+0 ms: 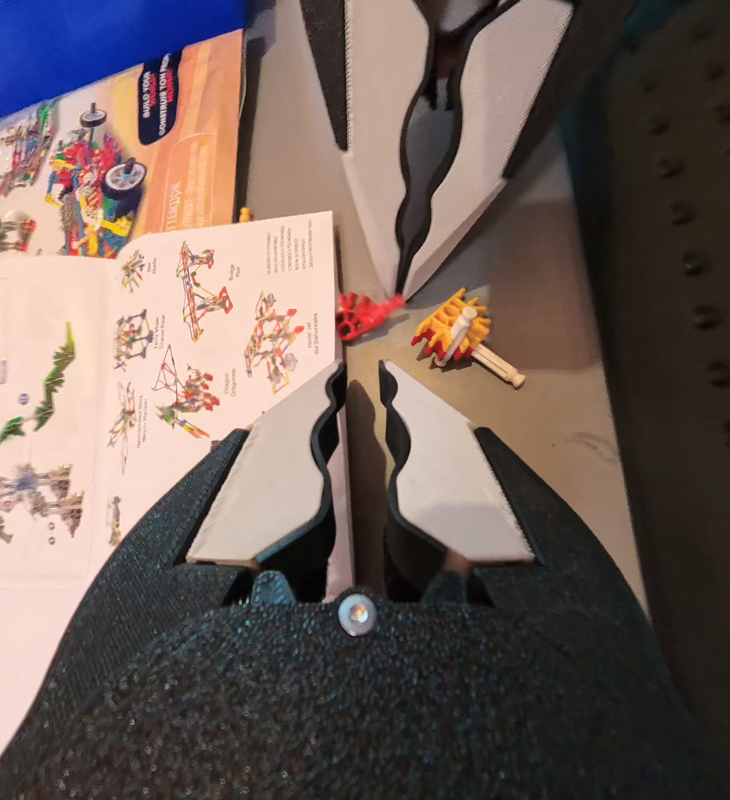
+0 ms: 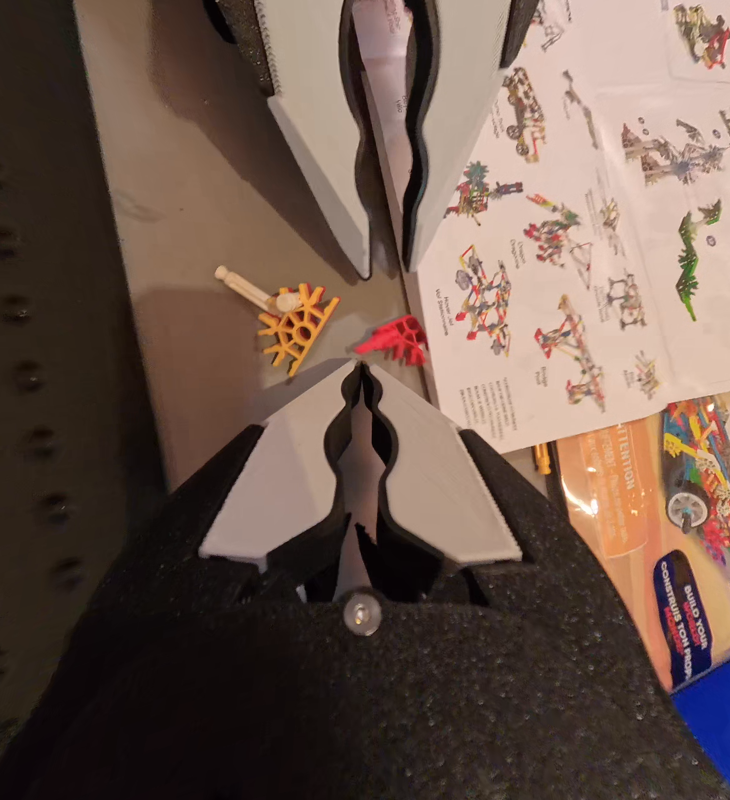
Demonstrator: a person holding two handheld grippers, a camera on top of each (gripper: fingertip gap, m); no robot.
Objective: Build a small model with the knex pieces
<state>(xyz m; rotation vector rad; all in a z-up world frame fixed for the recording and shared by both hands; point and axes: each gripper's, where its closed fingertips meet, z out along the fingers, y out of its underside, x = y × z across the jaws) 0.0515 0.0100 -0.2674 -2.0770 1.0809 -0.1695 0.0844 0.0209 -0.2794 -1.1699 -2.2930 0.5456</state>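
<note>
A red connector [image 1: 356, 316] lies on the grey table [image 1: 540, 433] beside the edge of an open picture booklet [image 1: 181, 346]. My right gripper [image 2: 361, 366] is shut, pads together with nothing between them. Its tips sit right at the pointed end of the red connector [image 2: 400, 337]; it also shows in the left wrist view [image 1: 400, 292]. A yellow connector stacked on a red one, with a white rod [image 1: 497, 368] clipped on, lies close by [image 2: 296, 331]. My left gripper [image 1: 361, 368] is slightly open and empty above the booklet's edge, facing the right one [image 2: 387, 270].
A printed package with a toy car picture [image 2: 657, 498] lies under the booklet [image 2: 571, 259], on a blue surface [image 2: 722, 736]. A small yellow piece [image 2: 543, 459] sits at the booklet's corner. A black perforated board [image 2: 8, 346] borders the table on the other side. Across from one pair of fingers to the other is roughly 4 cm. My left gripper's tips are some 5 cm from the white rod [image 1: 497, 368]. The right camera catches it too, in the right wrist view [image 2: 246, 283].
</note>
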